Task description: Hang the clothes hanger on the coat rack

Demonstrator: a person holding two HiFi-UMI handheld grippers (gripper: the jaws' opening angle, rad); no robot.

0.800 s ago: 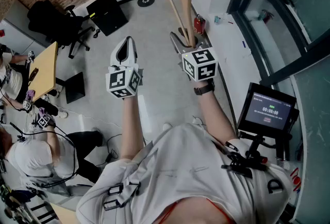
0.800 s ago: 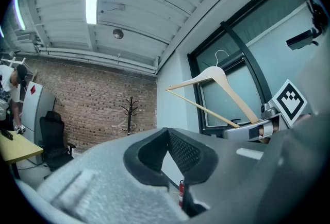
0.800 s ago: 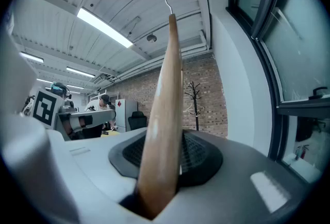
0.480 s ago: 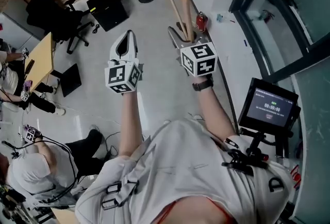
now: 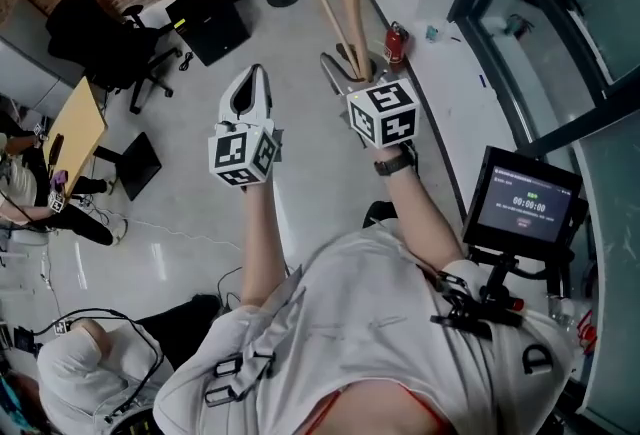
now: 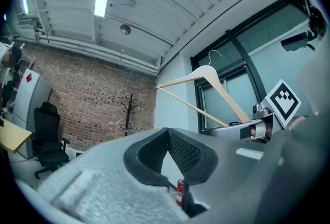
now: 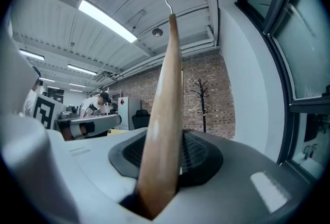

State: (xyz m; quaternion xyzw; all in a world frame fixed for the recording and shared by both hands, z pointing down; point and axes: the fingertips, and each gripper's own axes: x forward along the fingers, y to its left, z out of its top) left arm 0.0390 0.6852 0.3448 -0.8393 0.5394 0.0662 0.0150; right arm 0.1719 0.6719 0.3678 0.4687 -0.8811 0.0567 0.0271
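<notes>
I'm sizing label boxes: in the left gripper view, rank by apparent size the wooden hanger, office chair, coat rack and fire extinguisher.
1. Light wooden clothes hanger (nearest the camera, so inflated)
2. Black office chair
3. Black branching coat rack
4. Red fire extinguisher

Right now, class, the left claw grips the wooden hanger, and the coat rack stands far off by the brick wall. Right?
Wrong claw: the right gripper view shows the right claw gripping the hanger. The coat rack does stand far off by the brick wall.
</notes>
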